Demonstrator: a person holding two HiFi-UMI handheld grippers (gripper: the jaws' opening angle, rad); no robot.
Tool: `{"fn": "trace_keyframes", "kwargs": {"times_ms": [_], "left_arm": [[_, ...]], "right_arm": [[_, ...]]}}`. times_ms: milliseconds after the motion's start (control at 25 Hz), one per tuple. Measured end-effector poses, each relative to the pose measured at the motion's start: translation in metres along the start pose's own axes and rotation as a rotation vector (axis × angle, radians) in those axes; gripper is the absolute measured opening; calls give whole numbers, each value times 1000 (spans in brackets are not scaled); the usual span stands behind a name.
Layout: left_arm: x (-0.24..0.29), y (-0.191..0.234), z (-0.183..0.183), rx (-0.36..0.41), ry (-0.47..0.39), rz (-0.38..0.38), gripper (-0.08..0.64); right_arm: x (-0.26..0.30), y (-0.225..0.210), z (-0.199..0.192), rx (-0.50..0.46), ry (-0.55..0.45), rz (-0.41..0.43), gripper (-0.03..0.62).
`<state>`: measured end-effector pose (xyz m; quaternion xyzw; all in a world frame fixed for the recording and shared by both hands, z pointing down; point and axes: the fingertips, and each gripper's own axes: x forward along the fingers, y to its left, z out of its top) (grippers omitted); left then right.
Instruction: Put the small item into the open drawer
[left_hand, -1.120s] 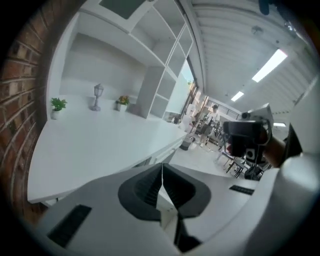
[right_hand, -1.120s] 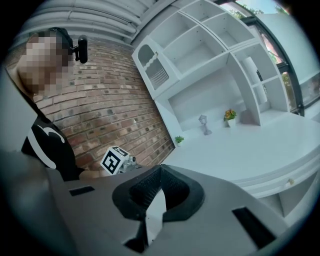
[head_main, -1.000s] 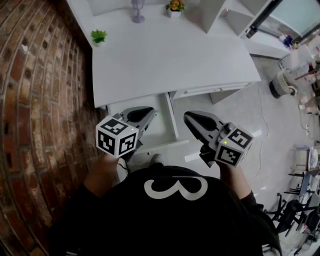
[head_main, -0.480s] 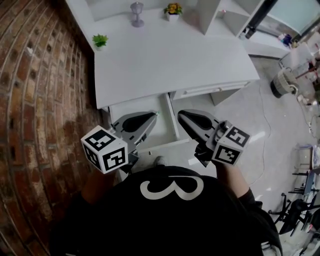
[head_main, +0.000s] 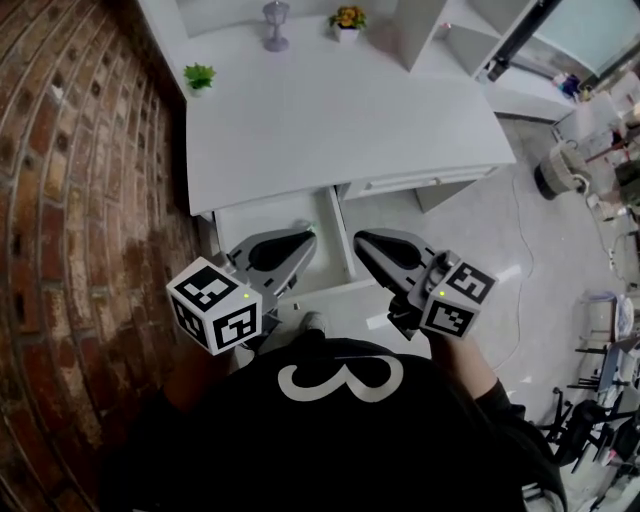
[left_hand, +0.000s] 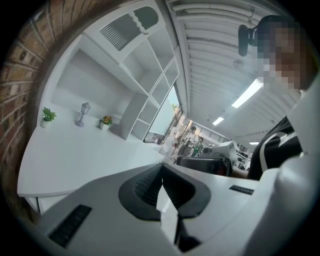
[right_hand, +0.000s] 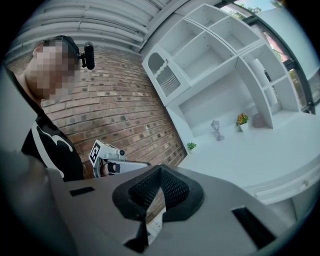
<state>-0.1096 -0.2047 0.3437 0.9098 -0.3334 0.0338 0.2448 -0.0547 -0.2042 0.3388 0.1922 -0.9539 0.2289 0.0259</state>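
The white desk (head_main: 330, 110) has an open drawer (head_main: 252, 214) pulled out under its front edge, with nothing visible inside. Three small items stand at the desk's back: a green plant (head_main: 199, 74), a grey lantern (head_main: 275, 22) and a flower pot (head_main: 347, 17). My left gripper (head_main: 305, 232) hovers over the drawer, shut and holding nothing. My right gripper (head_main: 358, 238) is just right of the drawer's side wall, shut and holding nothing too. The left gripper view shows the left gripper (left_hand: 162, 166) aimed across the desk at the plant (left_hand: 48, 116). The right gripper (right_hand: 160, 168) points the same way.
A brick wall (head_main: 70, 200) runs along the left side. A closed drawer (head_main: 420, 182) sits right of the open one. White shelving (head_main: 430, 30) stands at the desk's back. Chairs and clutter (head_main: 600, 330) fill the floor at the right.
My left gripper has drawn back and to the left toward my body. My right gripper has shifted a little left. Both stay shut.
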Motion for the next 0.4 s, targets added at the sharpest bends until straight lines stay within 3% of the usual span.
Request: {"fn": "trace_keyframes", "kwargs": {"times_ms": [400], "left_arm": [[1, 3, -5, -8, 3, 5, 3]], "right_arm": [[0, -3, -2, -4, 17, -12, 8]]}}
